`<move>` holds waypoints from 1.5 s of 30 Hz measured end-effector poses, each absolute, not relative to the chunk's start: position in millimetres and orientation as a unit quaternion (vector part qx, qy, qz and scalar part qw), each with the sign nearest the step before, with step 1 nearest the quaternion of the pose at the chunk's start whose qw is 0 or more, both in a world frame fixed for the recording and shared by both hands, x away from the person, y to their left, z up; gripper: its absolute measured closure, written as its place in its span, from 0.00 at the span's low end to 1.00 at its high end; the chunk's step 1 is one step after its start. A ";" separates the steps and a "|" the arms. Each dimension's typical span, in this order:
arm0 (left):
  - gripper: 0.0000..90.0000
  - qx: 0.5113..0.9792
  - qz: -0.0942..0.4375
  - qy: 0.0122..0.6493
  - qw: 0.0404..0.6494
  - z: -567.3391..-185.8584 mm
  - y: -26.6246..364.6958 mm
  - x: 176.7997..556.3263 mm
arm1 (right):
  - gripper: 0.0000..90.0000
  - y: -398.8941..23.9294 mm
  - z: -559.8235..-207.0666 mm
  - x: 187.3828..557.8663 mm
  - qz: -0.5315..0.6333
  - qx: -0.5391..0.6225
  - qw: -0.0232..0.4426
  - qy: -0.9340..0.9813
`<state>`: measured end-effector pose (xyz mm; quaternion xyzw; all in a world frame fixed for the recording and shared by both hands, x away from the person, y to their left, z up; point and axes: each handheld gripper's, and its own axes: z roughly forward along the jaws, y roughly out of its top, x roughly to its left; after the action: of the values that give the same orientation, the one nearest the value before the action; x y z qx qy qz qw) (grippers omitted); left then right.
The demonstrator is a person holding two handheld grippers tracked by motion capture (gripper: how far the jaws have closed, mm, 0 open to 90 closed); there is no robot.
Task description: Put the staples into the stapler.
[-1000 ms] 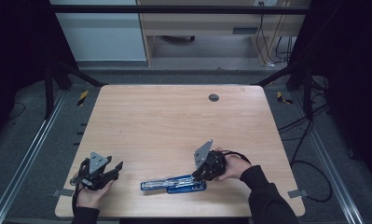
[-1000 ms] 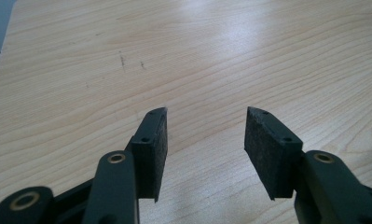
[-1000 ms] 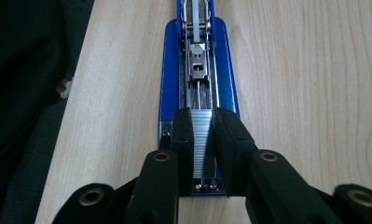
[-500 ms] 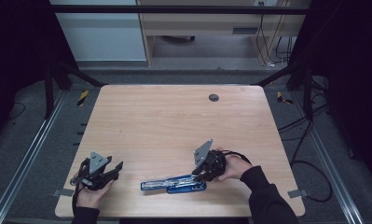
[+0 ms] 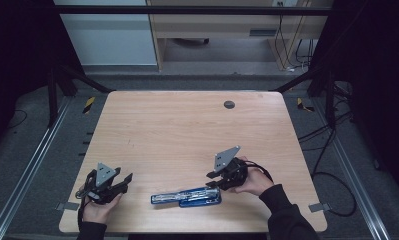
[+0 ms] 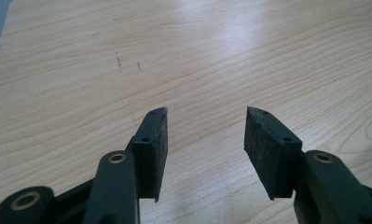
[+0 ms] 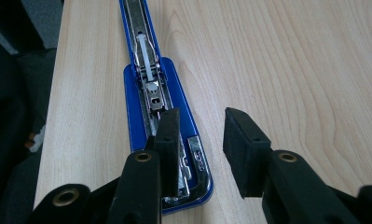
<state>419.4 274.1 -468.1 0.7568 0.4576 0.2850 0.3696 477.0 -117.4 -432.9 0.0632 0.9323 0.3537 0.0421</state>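
Stapler: the blue stapler (image 5: pixel 187 196) is lying flat and folded open near the front edge of the table (image 5: pixel 187 130), a bit right of the middle. Its shiny metal track is facing up.

Step in hand: it is looking like the right gripper (image 5: pixel 213 180) is letting go of the stapler's wide end after setting it down.

How to do it well: the person should be opening the jaws fully first, then lifting straight up, so a pad is not dragging the stapler along. Pulling sideways could be pushing it toward the front edge.

Right gripper: its jaws have just been opening and are standing about half open. In the right gripper view (image 7: pixel 197 121), one pad (image 7: pixel 168 140) is sitting over the stapler's (image 7: pixel 162 121) wide end and may be touching it; the other pad is hanging over bare wood beside it. Nothing is being squeezed between them.

Left gripper: it (image 5: pixel 128 178) is resting near the front left corner of the table, well apart from the stapler. In the left gripper view (image 6: pixel 206 133), the jaws are standing wide open with only bare wood between them, holding nothing.

Right hand: the hand (image 5: pixel 252 181) is sitting just right of the stapler.
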 end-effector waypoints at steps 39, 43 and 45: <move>0.64 0.808 0.215 0.337 0.433 -447.9 243.5 403.3 | 0.98 -170.2 -447.8 424.2 0.425 0.319 0.154 0.833; 0.62 0.818 0.201 0.320 0.435 -446.0 242.7 402.4 | 0.92 -170.0 -447.1 420.1 0.424 0.327 0.157 0.830; 0.60 0.822 0.196 0.313 0.433 -445.8 242.2 401.8 | 0.90 -169.8 -448.1 418.8 0.425 0.334 0.151 0.828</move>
<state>401.8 242.2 -445.8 0.8220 0.3132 0.1957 0.4334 418.8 -169.8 -448.1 0.3336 0.8280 0.4249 0.1506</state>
